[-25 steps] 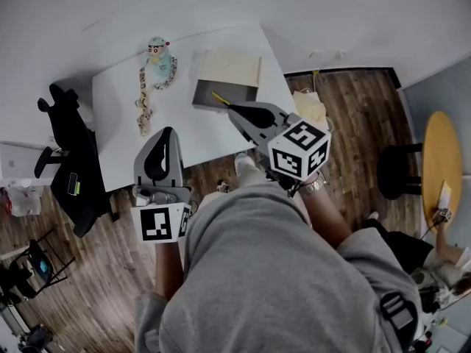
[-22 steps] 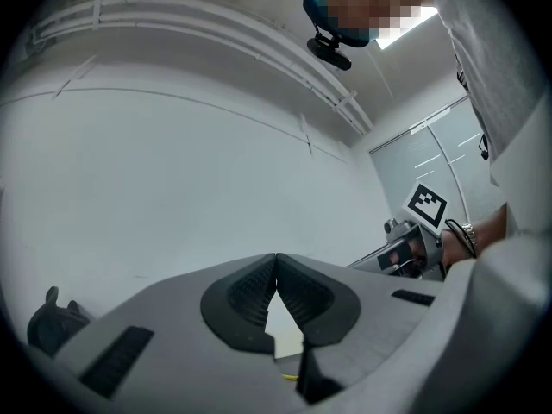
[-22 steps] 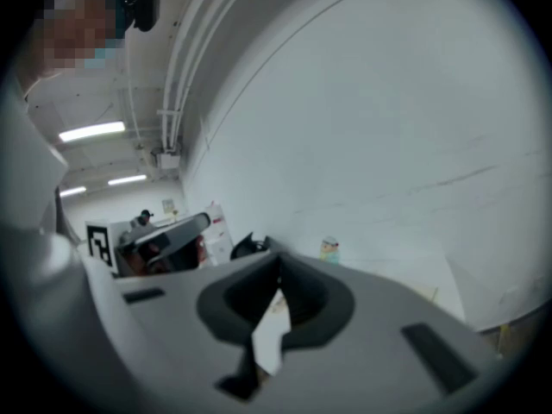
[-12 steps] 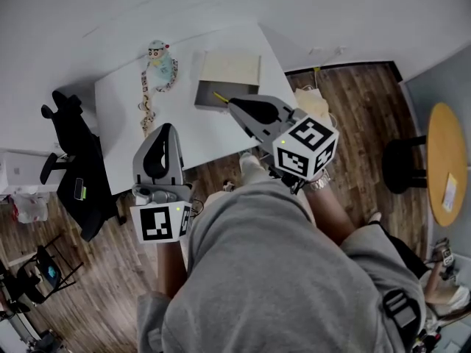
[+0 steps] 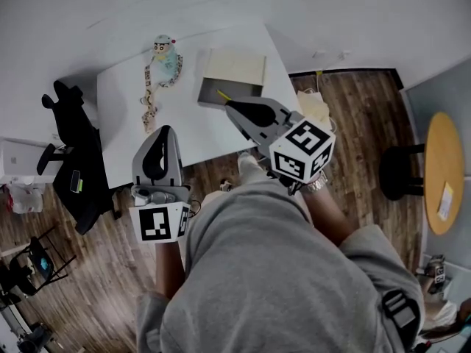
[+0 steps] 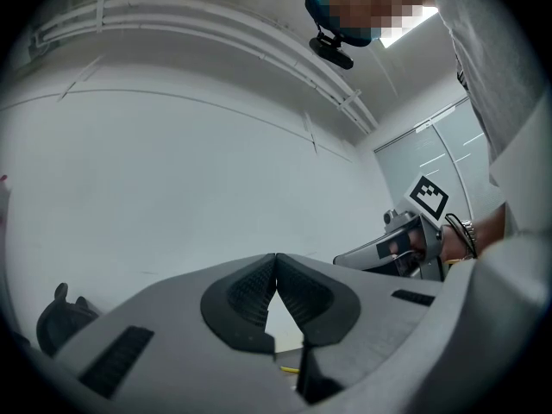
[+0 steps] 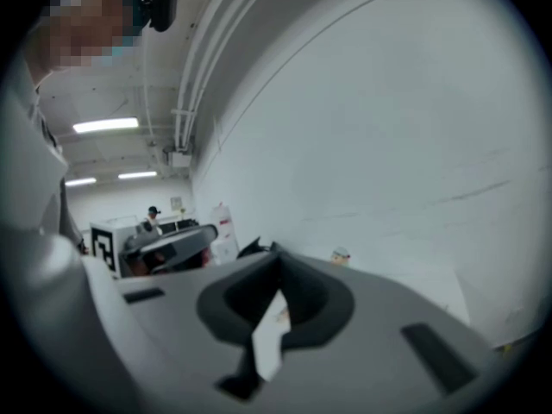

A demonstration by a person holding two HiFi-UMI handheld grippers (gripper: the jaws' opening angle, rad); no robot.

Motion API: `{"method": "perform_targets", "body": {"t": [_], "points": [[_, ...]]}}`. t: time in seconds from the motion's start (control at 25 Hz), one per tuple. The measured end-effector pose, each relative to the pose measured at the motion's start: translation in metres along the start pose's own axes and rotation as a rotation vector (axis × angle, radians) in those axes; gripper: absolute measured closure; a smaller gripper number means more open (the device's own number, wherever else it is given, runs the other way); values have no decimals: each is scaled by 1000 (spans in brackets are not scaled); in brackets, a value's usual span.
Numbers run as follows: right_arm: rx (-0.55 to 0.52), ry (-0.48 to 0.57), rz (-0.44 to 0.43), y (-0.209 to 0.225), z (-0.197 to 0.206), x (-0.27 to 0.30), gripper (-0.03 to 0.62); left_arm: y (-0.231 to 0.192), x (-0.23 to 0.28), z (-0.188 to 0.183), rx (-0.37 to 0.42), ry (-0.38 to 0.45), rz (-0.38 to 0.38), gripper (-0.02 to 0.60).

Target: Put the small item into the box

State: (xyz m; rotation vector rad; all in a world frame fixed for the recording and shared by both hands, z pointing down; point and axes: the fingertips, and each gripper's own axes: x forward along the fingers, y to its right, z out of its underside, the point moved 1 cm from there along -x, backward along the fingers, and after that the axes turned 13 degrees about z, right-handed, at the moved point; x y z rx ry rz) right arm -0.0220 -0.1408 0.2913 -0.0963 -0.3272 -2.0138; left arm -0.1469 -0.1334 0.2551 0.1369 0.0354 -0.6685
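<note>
Item: yellow stick [image 5: 222, 94], slim, lying slanted in the near-left corner of the grey tray of the open box [image 5: 243, 89], as the head view reads it; judged already inside. Box: lid [image 5: 234, 66] folded back on the far side, standing at the far right of the white counter [image 5: 191, 131]. Right tool [image 5: 229, 104]: held over the box's near wall, tip just beside the stick's near end; contact cannot be told. Its own view shows the jaws closed tip to tip [image 7: 276, 250], with only the pale counter visible through the slot below, nothing gripped. Left tool [image 5: 165, 129]: held low over the counter's near edge, well apart from the box, jaws likewise closed on nothing [image 6: 276, 257]. Also on the counter, far left: toy figure [image 5: 163, 53] and patterned strand [image 5: 149, 98]. Handling note: if the stick is the intended item, lift the right tool straight up and back, clear of the tray wall, so the stick is not flicked out. Any further pick needs the jaws opened before approach.
</note>
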Motion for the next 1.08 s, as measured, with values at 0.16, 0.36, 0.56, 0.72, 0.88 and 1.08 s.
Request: {"method": "perform_targets", "body": {"t": [0.16, 0.36, 0.56, 0.72, 0.88, 1.08], "points": [[6, -4, 9, 2, 4, 0, 562, 5, 0, 5, -6, -5, 11, 549], [13, -12, 14, 5, 7, -3, 562, 12, 3, 9, -9, -17, 35, 549], [28, -8, 19, 7, 9, -5, 562, 15, 6, 11, -3, -21, 53, 549], [33, -22, 23, 9, 14, -4, 562, 16, 7, 16, -2, -36, 59, 549], [34, -30, 21, 9, 18, -1, 562, 14, 4, 21, -16, -48, 52, 549], [32, -48, 19, 8, 21, 3, 562, 10, 1, 27, -24, -56, 46, 549]]}}
